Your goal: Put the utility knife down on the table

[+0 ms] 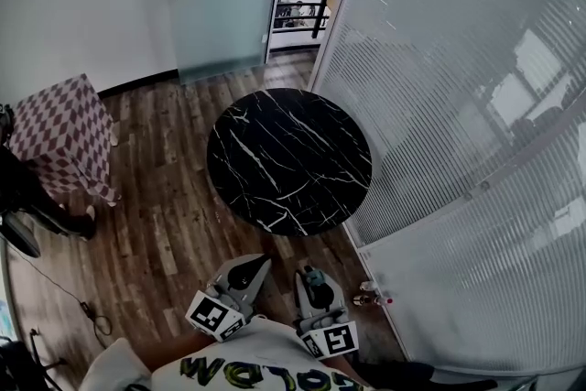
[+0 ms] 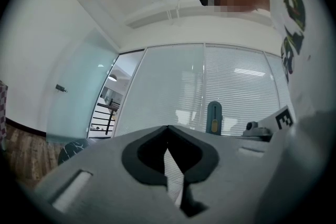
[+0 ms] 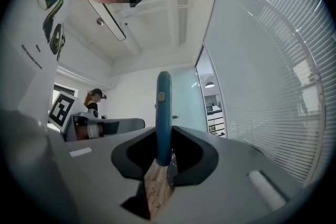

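Right tongs (image 1: 313,281) are clamped on the teal utility knife (image 3: 163,113), held upright since the black marble table (image 1: 288,160) is ahead, not underneath yet. Left tongs (image 2: 168,128) pinched together, empty.

A round black marble table (image 1: 288,160) stands on wood-plank floor (image 1: 165,224) between a blind-covered glass wall (image 1: 458,151) and a checked-cloth stand (image 1: 64,133).

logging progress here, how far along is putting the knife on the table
Done: the knife is clamped in the right gripper. In hand: it is held short of the table, over the floor. Left: reach the table, lay the knife down, let go. The left gripper is shut, empty.
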Available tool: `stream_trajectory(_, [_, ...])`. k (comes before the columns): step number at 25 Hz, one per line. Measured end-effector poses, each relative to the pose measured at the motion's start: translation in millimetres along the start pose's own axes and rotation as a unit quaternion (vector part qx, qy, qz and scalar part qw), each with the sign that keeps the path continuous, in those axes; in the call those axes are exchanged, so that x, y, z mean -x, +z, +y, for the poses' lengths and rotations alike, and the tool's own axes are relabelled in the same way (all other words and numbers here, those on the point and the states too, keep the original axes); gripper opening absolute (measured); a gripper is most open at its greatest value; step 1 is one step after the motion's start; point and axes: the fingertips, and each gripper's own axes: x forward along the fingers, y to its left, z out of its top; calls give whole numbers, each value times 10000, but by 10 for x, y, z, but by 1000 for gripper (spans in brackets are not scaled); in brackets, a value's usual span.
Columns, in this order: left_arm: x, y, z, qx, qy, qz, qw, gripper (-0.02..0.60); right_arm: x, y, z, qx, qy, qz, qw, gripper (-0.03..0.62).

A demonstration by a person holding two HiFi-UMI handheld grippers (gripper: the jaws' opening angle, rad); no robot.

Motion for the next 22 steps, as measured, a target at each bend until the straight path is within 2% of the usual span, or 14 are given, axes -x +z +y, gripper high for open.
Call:
stream_trajectory(3, [-173, 27, 335, 102, 39, 47, 9999, 2, -343, -13, -103, 36, -7, 45, 10000, 72])
stream_trajectory(10, [-537, 182, 956, 95, -126, 33, 9999, 2, -1121, 35, -247, 89, 37, 103, 9999, 72])
stream_trajectory(22, [-856, 367, 1808, 236, -70, -13, 9997, 2, -2088, 20, -377, 168, 113, 222, 9995, 72])
